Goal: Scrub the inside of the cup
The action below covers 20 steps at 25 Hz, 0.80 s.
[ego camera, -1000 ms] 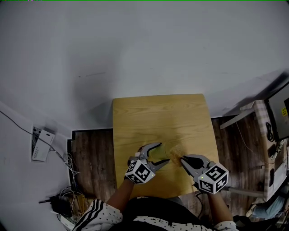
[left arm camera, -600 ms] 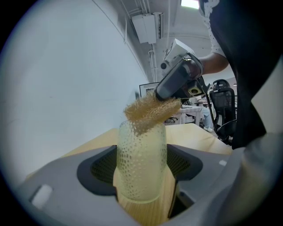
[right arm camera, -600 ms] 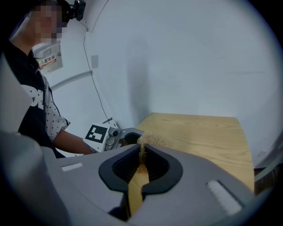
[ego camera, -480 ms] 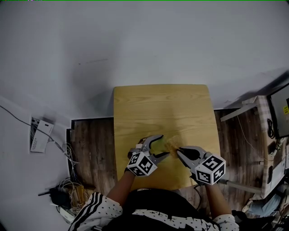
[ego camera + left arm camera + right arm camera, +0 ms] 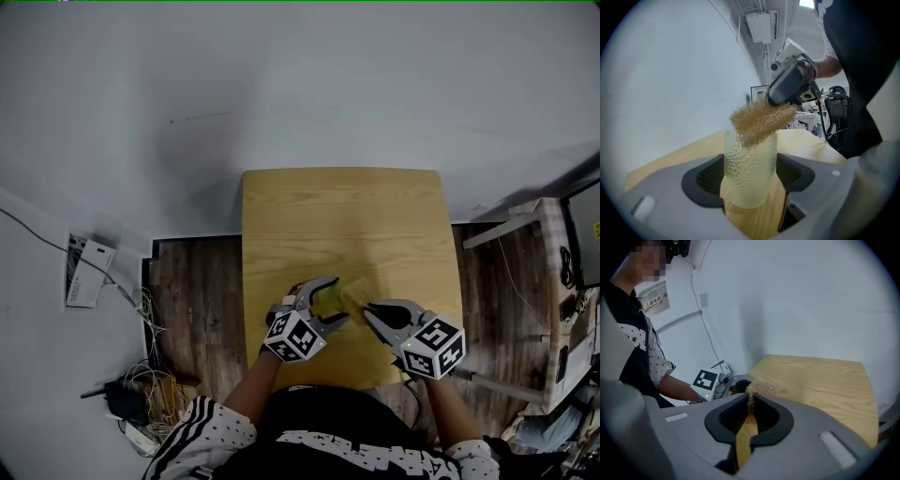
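One view, the left gripper view, shows the cup (image 5: 748, 173) dimpled.

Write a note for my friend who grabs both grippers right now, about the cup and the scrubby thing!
Left gripper: shut on the sides of the cup, over the table.
Right gripper: pinched shut on the scrubber.
Where: the scrubber is at the cup's mouth, and its lower end seems just inside the rim.
Done: both things are gripped and brought together.
Left: push the scrubber deeper and rub the inside walls and bottom.
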Motion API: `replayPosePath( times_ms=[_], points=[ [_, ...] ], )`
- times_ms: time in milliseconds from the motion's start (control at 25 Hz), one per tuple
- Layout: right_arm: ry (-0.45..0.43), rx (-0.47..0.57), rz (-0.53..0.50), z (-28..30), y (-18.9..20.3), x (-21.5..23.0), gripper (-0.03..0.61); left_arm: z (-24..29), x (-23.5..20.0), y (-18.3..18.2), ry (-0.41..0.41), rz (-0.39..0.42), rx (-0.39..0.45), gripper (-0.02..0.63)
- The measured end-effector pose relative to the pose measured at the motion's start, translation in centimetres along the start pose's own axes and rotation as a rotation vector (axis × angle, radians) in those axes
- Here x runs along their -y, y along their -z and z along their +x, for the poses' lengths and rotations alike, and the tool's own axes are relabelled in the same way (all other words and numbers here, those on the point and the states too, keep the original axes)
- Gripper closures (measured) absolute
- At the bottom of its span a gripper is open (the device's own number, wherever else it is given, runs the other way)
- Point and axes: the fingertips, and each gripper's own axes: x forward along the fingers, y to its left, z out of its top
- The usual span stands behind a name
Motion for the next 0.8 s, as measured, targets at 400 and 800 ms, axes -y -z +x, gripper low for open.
replayPosePath(
  times_ms=[400, 800],
  points=[
    [-0.022, -0.011, -0.015, 0.7, -0.1, -0.5, 0.543, -0.6, -0.3, 0.6, -0.02, -0.05, 0.016, 0.268],
    [-0.034, -0.019, -0.032, 1.3, -0.4, -0.9, 0.543, -1.1, -0.8, 1.4, -0.031, -0.11, 0.003, 0.268]
  ],
)
